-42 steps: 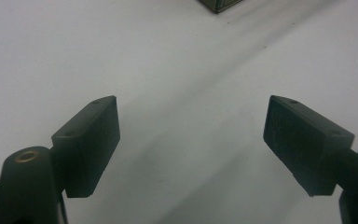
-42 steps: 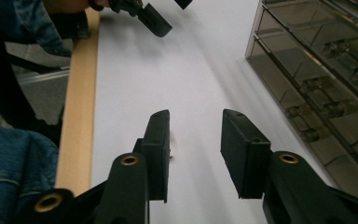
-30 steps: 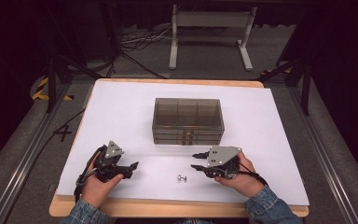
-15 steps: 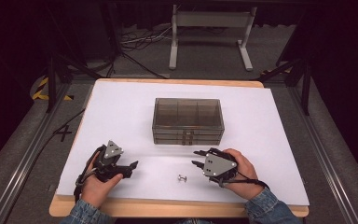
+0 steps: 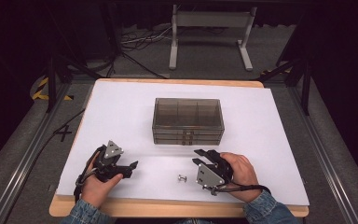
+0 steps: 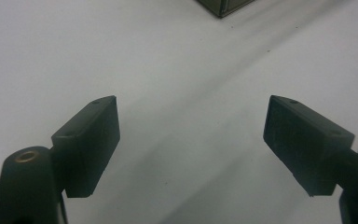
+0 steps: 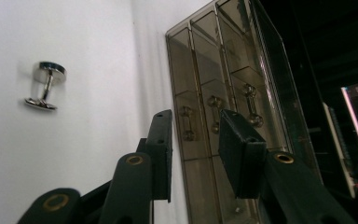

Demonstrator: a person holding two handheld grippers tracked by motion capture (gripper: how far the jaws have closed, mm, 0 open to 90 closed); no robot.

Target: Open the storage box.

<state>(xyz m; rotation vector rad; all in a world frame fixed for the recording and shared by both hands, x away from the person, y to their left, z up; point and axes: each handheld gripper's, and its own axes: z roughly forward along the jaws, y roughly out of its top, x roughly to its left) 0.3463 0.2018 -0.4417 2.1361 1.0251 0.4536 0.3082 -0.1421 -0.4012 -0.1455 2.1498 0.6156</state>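
Note:
A small shiny metal stud (image 5: 182, 178) with two round ends lies on the white table top (image 5: 121, 112) near the front edge, between my grippers. It also lies at the left of the right gripper view as the stud (image 7: 45, 92). My left gripper (image 5: 130, 168) rests low at the front left, jaws wide open with bare table between them (image 6: 191, 126). My right gripper (image 5: 199, 157) is rolled on its side just right of the stud, open and holding nothing (image 7: 193, 135), pointing at the smoky drawer box (image 7: 233, 79).
The smoky clear box (image 5: 188, 120) with three small drawers stands mid-table, its corner (image 6: 223, 5) at the top of the left gripper view. White table stretches left, right and behind it. A metal stand (image 5: 209, 28) and cables lie on the floor beyond.
The right hand has rolled its gripper onto its side, so the grey plate now faces up and toward the stud, and shifted slightly nearer. The left gripper has stayed put.

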